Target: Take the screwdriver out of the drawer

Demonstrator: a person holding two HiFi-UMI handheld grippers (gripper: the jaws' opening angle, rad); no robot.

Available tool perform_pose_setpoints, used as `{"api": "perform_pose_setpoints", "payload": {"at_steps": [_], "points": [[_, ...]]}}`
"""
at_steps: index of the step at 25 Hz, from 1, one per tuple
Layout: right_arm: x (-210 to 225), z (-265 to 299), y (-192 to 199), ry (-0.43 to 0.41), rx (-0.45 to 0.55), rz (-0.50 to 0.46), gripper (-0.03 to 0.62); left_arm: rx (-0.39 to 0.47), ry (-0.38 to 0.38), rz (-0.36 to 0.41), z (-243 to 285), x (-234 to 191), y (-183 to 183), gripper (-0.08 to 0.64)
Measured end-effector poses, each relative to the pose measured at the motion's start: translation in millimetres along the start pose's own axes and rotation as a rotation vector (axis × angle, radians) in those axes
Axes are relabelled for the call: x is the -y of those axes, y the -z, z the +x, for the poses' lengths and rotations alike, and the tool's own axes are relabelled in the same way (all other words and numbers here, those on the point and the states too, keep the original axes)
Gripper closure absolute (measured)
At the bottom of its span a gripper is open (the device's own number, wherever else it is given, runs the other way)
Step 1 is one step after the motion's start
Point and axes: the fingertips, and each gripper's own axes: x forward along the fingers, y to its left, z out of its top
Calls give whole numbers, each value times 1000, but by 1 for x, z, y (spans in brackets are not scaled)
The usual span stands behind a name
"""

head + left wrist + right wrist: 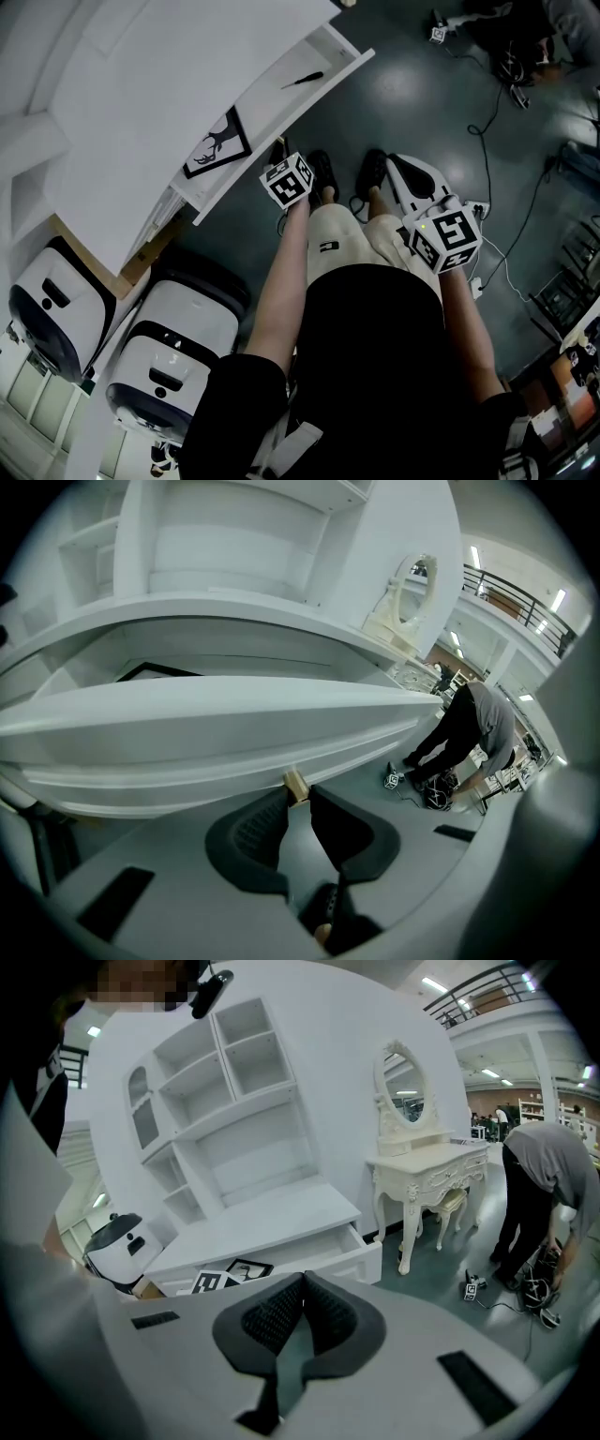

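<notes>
Two grippers in play, one busy. Left gripper [296,789] had its jaws set narrow, clamped on the small tan knob [295,784] on the drawer [305,108] front. The pads sat on either side of the knob with no gap. Right gripper [302,1284] was empty, its tips pressed together, held back on the right and well clear of the white dresser [141,94].

The drawer stood pulled out far enough to show its floor. The screwdriver [302,80] lay flat inside, toward the far end and just behind the front panel, untouched. A black-and-white antler card [217,145] lay at the near end of the same drawer, well apart from the tool.

Step in hand, as I read it, was opening the drawer, and it was practically done. The pick hadn't started.

Next move, my call:
- The opening looked wide enough to reach the tool.
- The right gripper needed to spread its jaws, go over the front panel and come down across the handle, the thicker end.
- The tool is thin and lies flat on the drawer floor, so the tips had to go low or the pads would skate off.
- Holding the knob with the left during the pick would stop the drawer sliding.
</notes>
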Motion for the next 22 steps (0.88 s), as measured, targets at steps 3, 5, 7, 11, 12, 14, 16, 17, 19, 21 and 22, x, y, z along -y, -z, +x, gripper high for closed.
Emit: {"api": "perform_pose_setpoints", "payload": {"at_steps": [3,5,7,11,12,14,16,17,19,21,22], "points": [[4,-5,2,-9,-2,-9,579,-4,-1,-5,-4,4,11,471],[8,-10,3,-17,-3,-15,580,-6,-5,-6,-8,9,18,471],[12,-14,4,-29,-7,-22,578,-7,-11,-6,-11,13,25,471],[16,-18,7,-49,-19,-38,579,-15,-21,-16,-17,18,39,471],[16,-19,7,-54,-21,-41,579,-16,-23,-20,-18,19,42,471],[17,-21,8,-65,-24,-48,578,-15,-29,-29,-21,21,47,471],[20,-25,9,-76,-28,-57,579,-15,-35,-35,-25,25,53,472],[22,-28,9,-80,-30,-60,580,-15,-37,-37,-26,27,56,472],[26,-34,12,-88,-30,-65,579,-13,-40,-41,-30,32,63,472],[27,-39,15,-95,-31,-72,579,-12,-41,-48,-34,36,71,472],[28,-40,15,-98,-32,-76,580,-11,-42,-52,-35,37,73,472]]}}
